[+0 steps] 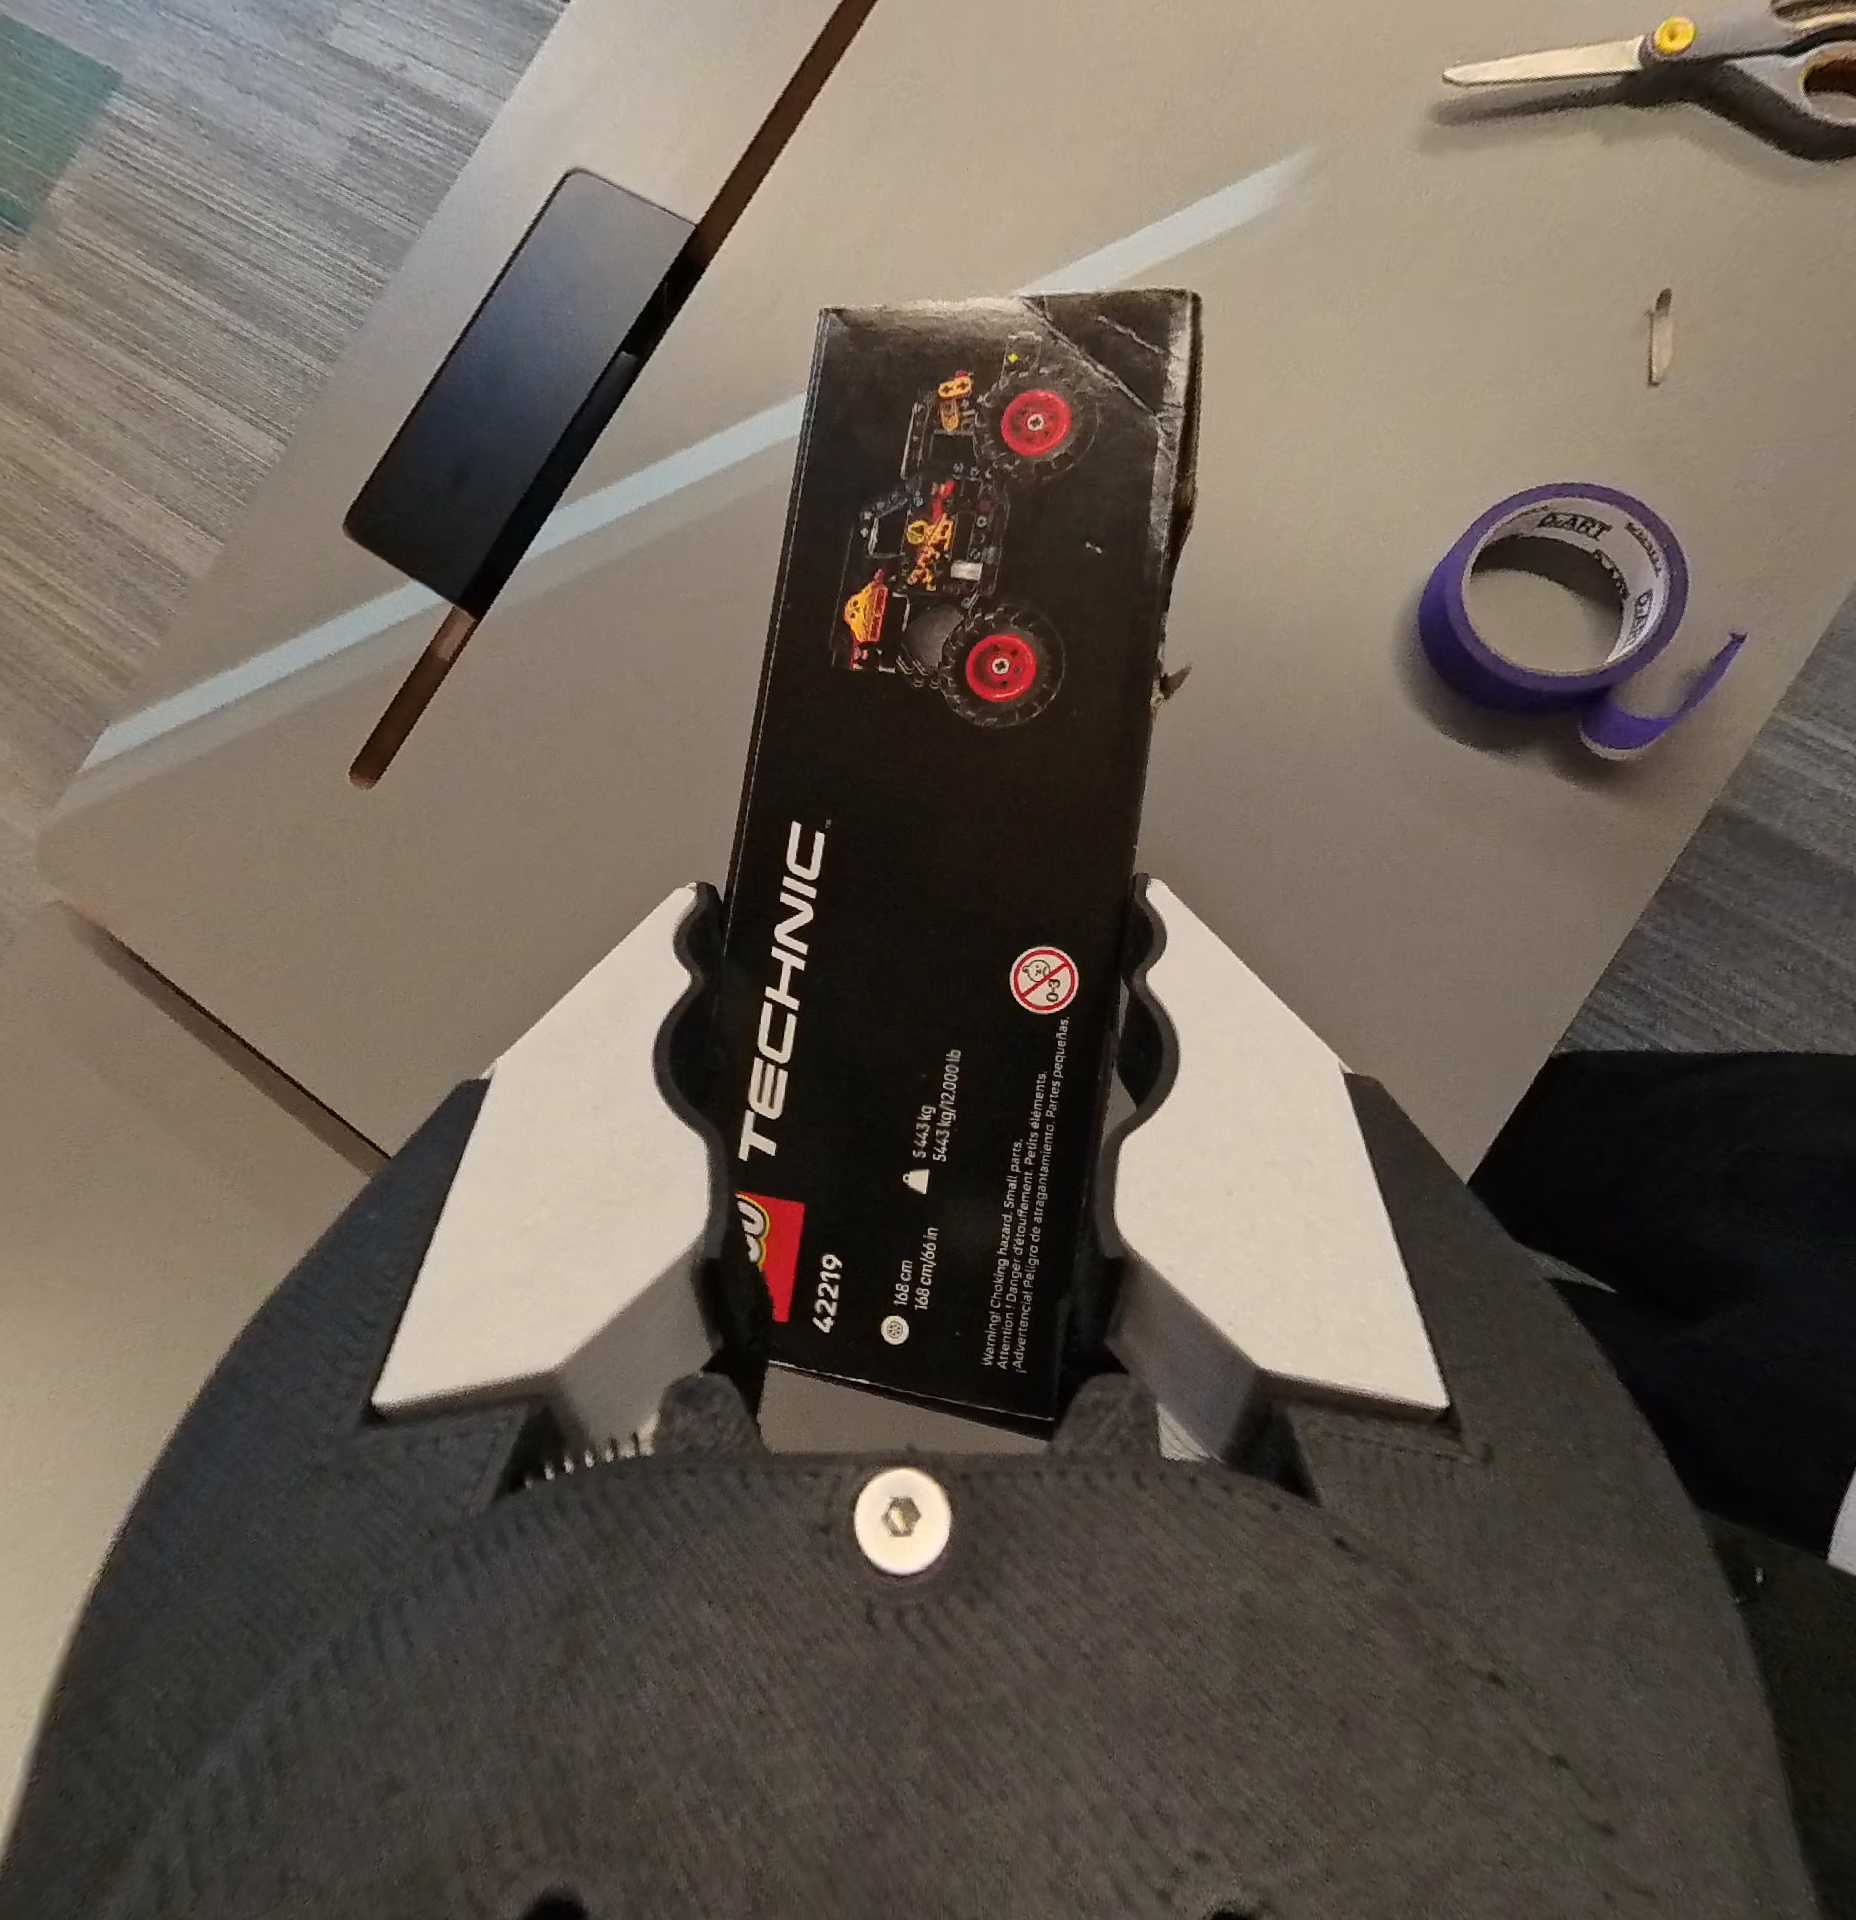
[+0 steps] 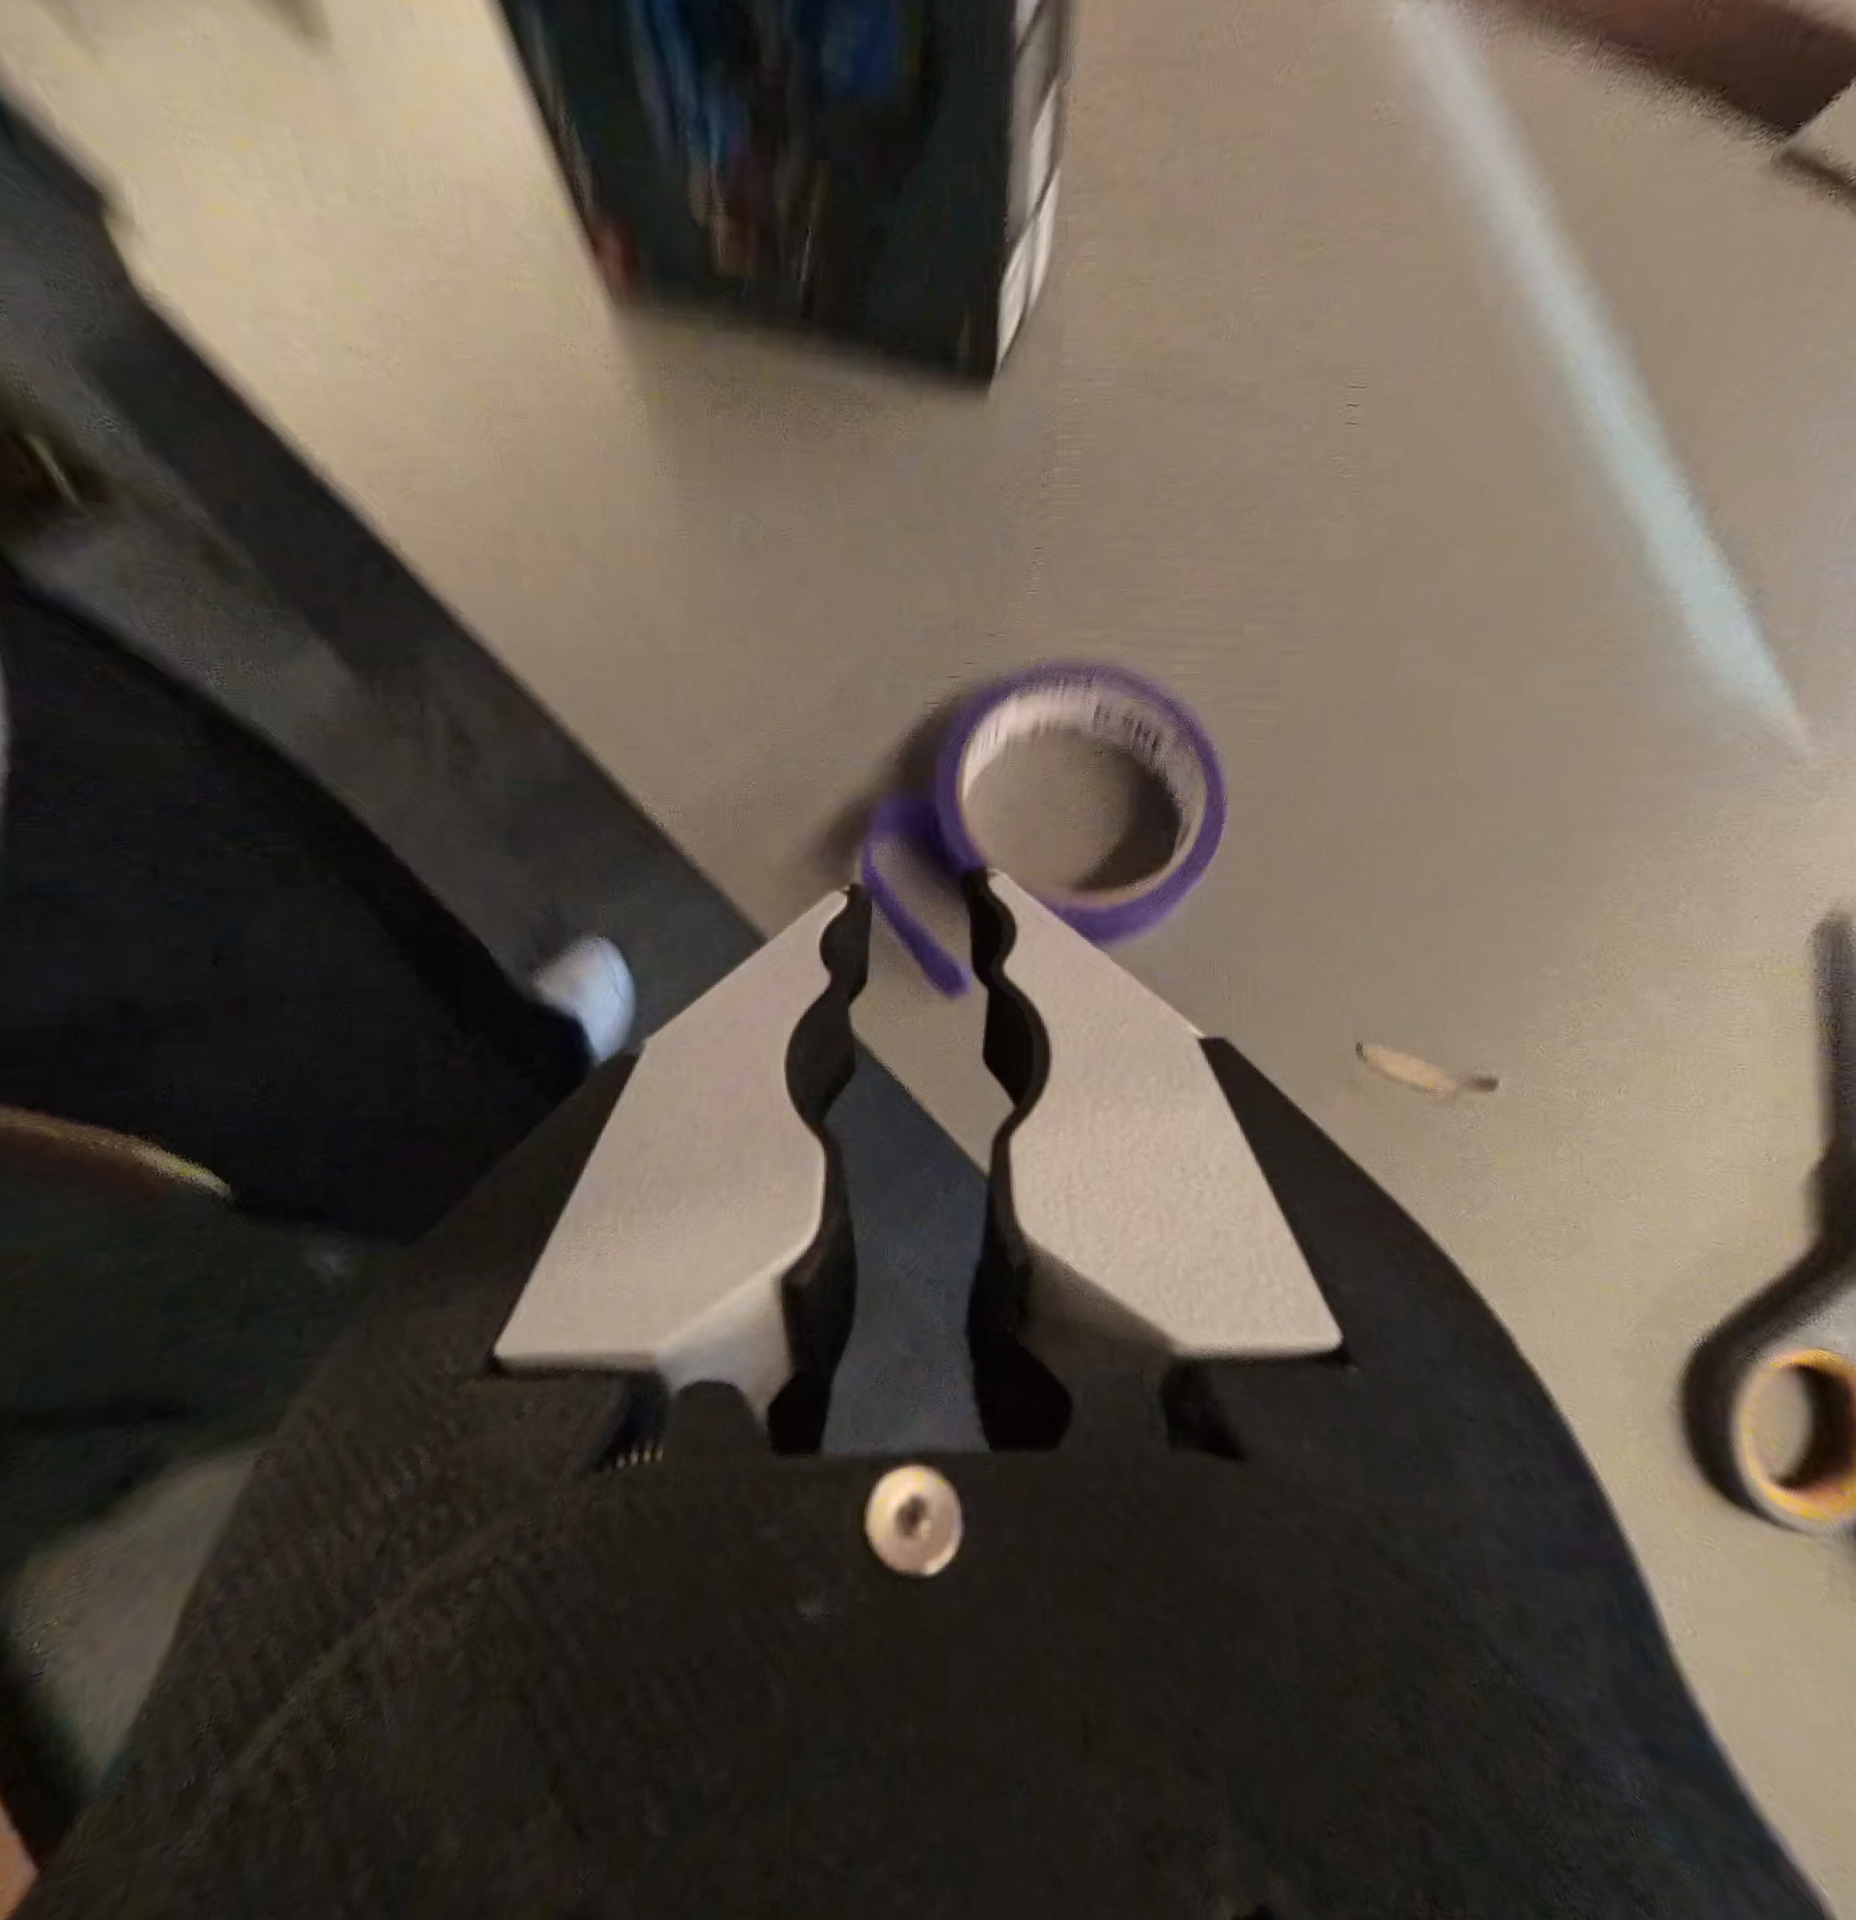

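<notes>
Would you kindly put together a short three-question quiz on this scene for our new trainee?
1. True or false: the left hand-held gripper is shut on the black toy box.
2. The loose end of the purple tape roll lies: A) between the fingers of the right hand-held gripper; B) under the scissors; C) on the box.
3. Fill in: the tape roll rests on the grey ____.

Key: 1 true; 2 A, as seen in the right wrist view, the jaws standing apart around it; 3 table.
</notes>
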